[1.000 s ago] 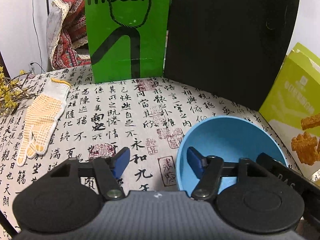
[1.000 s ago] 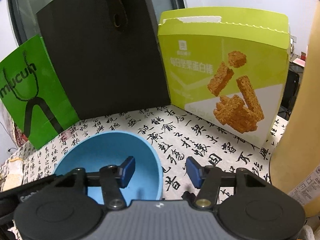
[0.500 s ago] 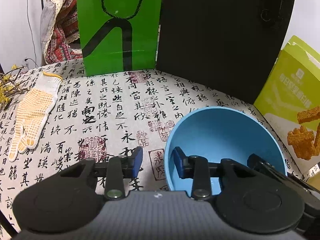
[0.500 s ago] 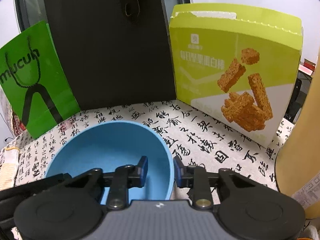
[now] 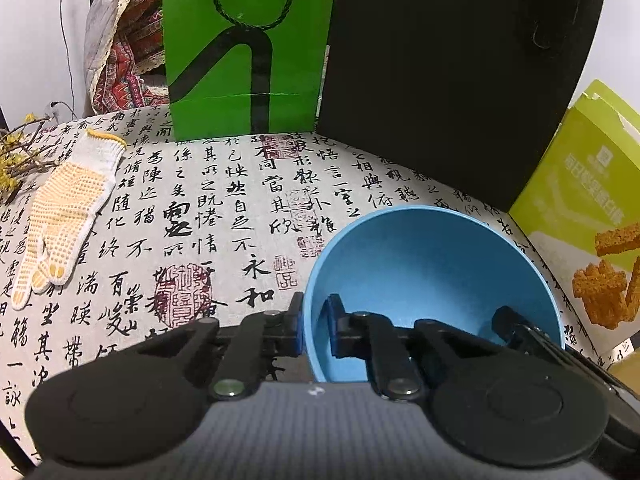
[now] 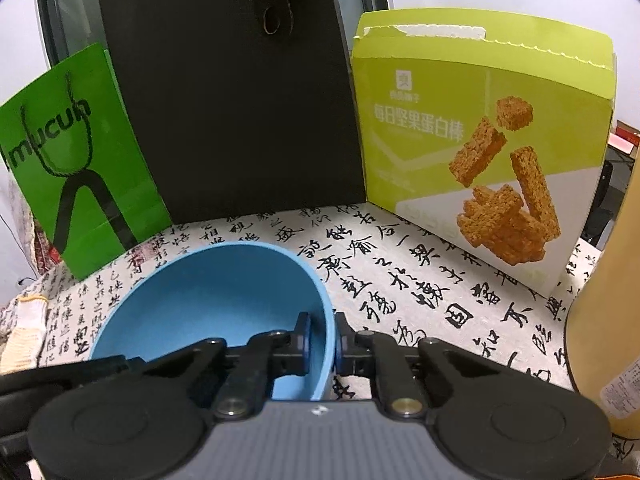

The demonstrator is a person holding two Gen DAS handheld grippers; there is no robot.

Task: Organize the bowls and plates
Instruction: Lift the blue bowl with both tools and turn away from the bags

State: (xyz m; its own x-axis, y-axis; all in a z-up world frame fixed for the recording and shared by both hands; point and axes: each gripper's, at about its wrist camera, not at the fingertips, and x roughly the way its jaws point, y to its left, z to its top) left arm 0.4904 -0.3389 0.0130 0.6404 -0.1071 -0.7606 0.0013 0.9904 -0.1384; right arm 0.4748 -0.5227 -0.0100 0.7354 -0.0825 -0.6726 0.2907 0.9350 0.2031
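- Blue bowl [image 5: 432, 276] on calligraphy-print tablecloth [image 5: 224, 216], near front edge, pinched on opposite rims by both grippers.
- Left gripper [image 5: 315, 328] clamped on bowl's left rim: one pad outside, one inside; jaws just closed in onto wall.
- Right gripper [image 6: 322, 340] clamped on bowl's right rim, same way, one pad each side of wall; jaws just closed in too.
- Only in left view: white work glove [image 5: 64, 216] with orange dots lying flat at far left of cloth, well apart from bowl; dry twigs with yellow buds [image 5: 20, 156] at left edge beside glove; red patterned fabric [image 5: 120, 52] draped behind green bag; thin cable on wall.
- Only in right view: full front of lime snack box [image 6: 472, 152] with cereal-bar print, torn top flap; tan cylinder-like object [image 6: 608, 300] at right edge, cut off, with a label low down; just a scrap of glove at left edge.
- Left view: box shown only partly, at right margin; other gripper's black finger visible inside bowl's far right.
- In both: green paper bag [image 5: 244, 48] with "mucun" lettering and rope handle, upright; black bag [image 5: 452, 68] upright just beside it, box to its right; all three along back of cloth, behind bowl.
- Bowl interior empty-looking, plain blue.
- Room: pale wall behind; dark-framed window or door behind black bag in right view.
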